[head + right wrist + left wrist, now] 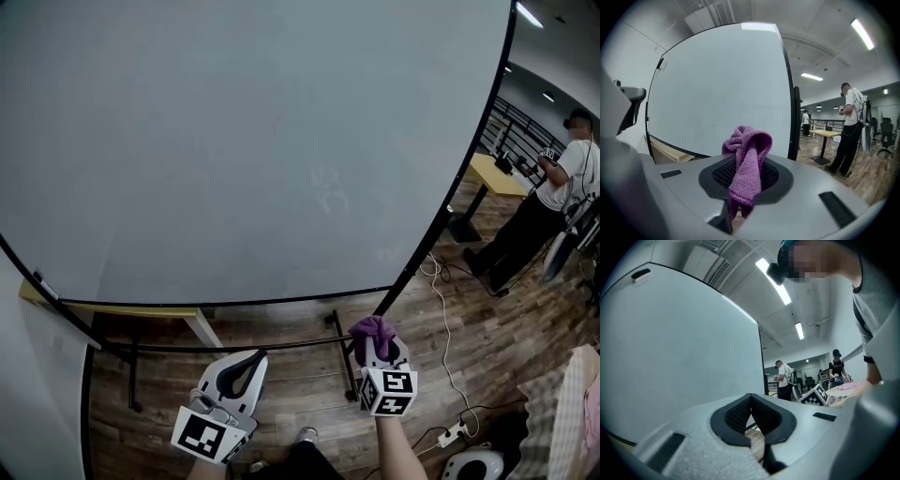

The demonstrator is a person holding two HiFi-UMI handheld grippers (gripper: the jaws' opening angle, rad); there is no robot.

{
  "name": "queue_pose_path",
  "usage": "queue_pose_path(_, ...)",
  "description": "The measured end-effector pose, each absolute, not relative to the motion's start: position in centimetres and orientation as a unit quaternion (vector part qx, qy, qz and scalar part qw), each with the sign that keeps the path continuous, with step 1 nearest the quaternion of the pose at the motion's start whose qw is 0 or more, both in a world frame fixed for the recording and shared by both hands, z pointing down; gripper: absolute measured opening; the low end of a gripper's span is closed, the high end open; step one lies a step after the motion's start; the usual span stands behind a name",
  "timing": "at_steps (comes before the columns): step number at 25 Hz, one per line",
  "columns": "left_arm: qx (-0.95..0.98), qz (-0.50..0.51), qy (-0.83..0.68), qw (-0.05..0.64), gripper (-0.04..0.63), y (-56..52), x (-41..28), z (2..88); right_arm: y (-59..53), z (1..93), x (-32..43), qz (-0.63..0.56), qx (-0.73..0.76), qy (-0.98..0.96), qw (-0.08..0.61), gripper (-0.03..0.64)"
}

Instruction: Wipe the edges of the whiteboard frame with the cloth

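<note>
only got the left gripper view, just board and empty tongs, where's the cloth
Observer: The purple cloth is pinched in the right tongs.
Operator: near the frame?
Observer: The head view puts it just under the frame at its bottom right corner; I can't tell if they touch.
Operator: board clean?
Observer: The board has faint smudge marks right of its middle.
</note>
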State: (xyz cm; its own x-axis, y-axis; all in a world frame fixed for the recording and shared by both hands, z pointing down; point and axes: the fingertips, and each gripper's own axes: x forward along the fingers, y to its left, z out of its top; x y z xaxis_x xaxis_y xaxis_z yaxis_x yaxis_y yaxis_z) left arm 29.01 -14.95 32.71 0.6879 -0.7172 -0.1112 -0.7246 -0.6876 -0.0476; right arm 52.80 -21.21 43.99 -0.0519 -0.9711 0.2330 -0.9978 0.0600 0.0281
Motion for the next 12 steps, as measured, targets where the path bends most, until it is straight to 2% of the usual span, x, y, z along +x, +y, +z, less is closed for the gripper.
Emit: queue_pose_path(12,-0.916,0.039,0.395,0.059,0.017,-9.6,26.3,31.8,-12.9,38.7,47.7,0.026,0.659,-0.748,0.073,0.068)
